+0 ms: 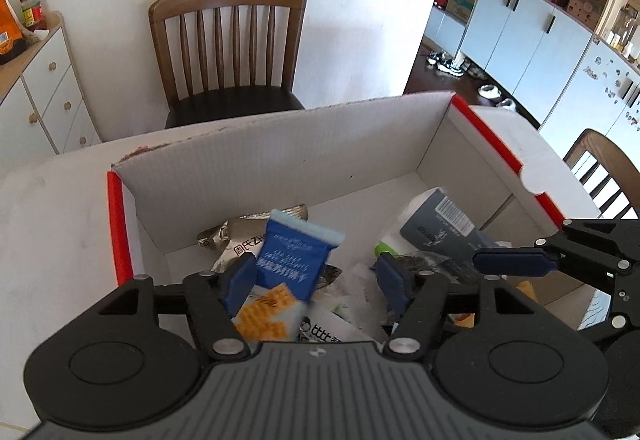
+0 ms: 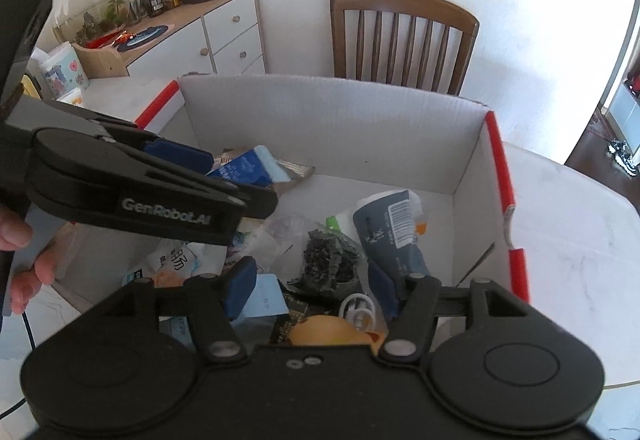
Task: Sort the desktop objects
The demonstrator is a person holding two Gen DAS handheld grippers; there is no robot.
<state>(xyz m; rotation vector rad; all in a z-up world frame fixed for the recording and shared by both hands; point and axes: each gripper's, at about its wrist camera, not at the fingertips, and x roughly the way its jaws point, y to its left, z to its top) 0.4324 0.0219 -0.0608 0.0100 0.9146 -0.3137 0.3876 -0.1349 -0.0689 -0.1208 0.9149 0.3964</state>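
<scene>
A white cardboard box [image 1: 280, 168] with red edges holds several items. My left gripper [image 1: 316, 280] stands open over its near left part. A blue snack packet [image 1: 294, 264], blurred, stands between the pads and leans against the left one; the right pad is well clear of it. In the right wrist view, my right gripper [image 2: 312, 288] is open above a clear bag of black bits [image 2: 328, 260], a white cable [image 2: 358, 306] and a yellow object [image 2: 332, 332], gripping none. A dark tube with a barcode [image 2: 388, 228] lies further back. The same view shows the blue packet [image 2: 244, 166] by the left gripper's fingers [image 2: 180, 156].
The box sits on a white table [image 2: 568, 224]. A wooden chair [image 1: 228, 48] stands behind it, a white drawer cabinet [image 2: 224, 36] with snacks and jars to the left. A silver packet [image 1: 236, 236] lies under the blue one. A hand [image 2: 24, 268] holds the left gripper.
</scene>
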